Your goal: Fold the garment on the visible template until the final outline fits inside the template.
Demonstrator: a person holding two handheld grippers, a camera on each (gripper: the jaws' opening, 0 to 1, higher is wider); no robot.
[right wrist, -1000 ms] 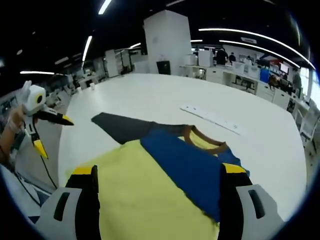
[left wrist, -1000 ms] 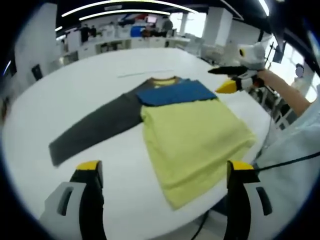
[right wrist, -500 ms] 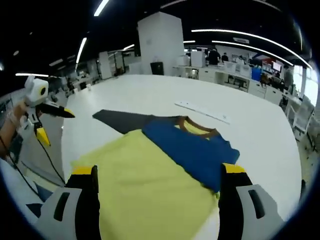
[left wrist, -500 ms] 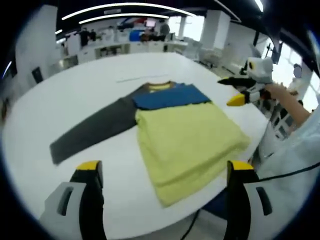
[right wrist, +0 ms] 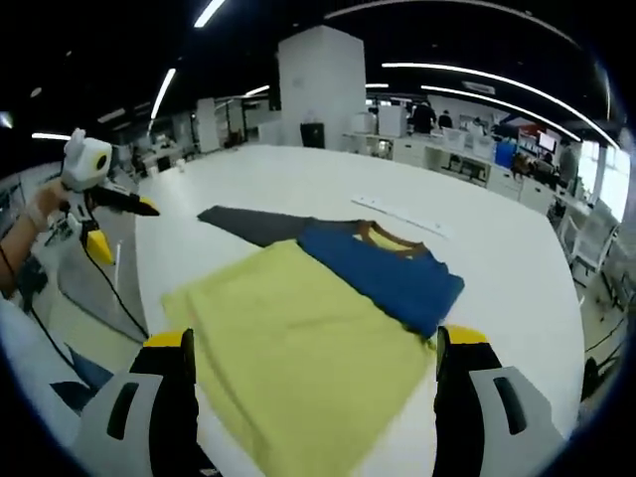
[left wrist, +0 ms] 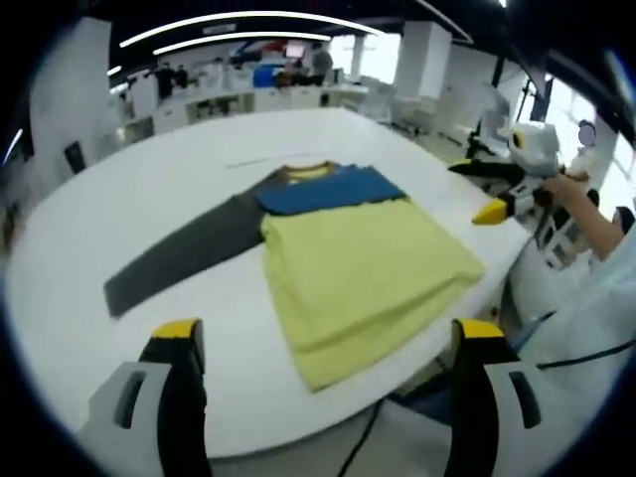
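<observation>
A long-sleeved garment lies flat on the white table [left wrist: 149, 189]. It has a folded yellow body [left wrist: 363, 263] [right wrist: 298, 343], a blue chest band [left wrist: 328, 189] [right wrist: 383, 273] and one grey sleeve [left wrist: 184, 253] [right wrist: 253, 224] stretched out sideways. My left gripper [left wrist: 328, 333] hovers open over the near table edge, nothing between its jaws. In the right gripper view it shows at the far left [right wrist: 124, 231]. My right gripper [right wrist: 316, 338] is open and holds nothing, above the yellow hem. It also shows beyond the table's right edge in the left gripper view [left wrist: 477, 191], held by a hand.
A thin pale strip [left wrist: 263, 157] [right wrist: 397, 214] lies on the table beyond the collar. A person's pale sleeve [left wrist: 596, 328] and a dark cable [left wrist: 581, 358] are at the right. Desks, chairs and people stand far behind.
Both views have drawn back from the garment, which now looks smaller and whole. The right gripper sits farther off the table's edge. The garment itself lies as before.
</observation>
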